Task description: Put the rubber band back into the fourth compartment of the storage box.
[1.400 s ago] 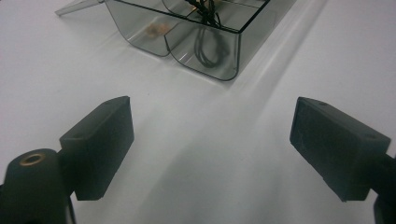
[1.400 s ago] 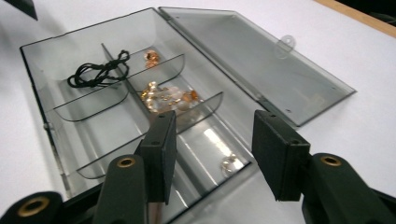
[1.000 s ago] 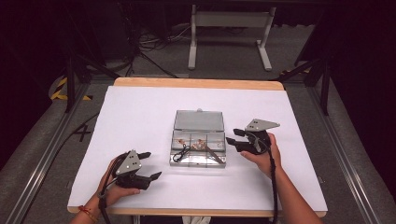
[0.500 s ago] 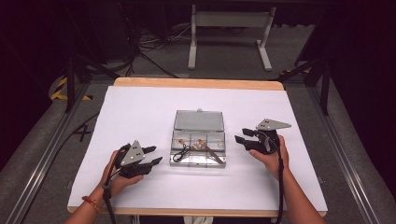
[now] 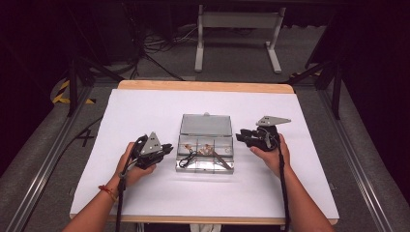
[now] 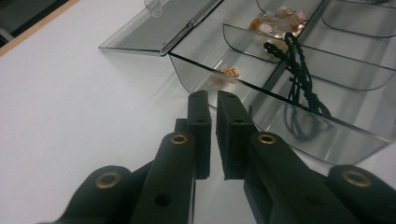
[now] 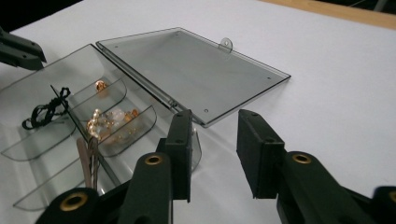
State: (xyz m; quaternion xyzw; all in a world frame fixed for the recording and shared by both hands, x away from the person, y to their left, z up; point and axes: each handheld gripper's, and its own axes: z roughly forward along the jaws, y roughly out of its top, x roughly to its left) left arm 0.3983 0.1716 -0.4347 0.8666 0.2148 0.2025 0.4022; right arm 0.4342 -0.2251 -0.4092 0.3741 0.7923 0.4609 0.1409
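**Two grippers flank the open compartment box**

The left gripper [image 5: 167, 148] sits just beside the clear compartment box [image 5: 205, 151], its jaws having just been closing; they now stand nearly together with nothing between them. Just beyond its tips lies the box's near wall, with a black cord [image 6: 299, 77] and beads [image 6: 278, 21] in compartments farther ahead. The right gripper [image 7: 214, 140] has also been closing but remains released, jaws apart and empty, at the box's corner. The lid [image 7: 191, 70] lies flat on the bench [image 5: 145, 111] ahead of it.
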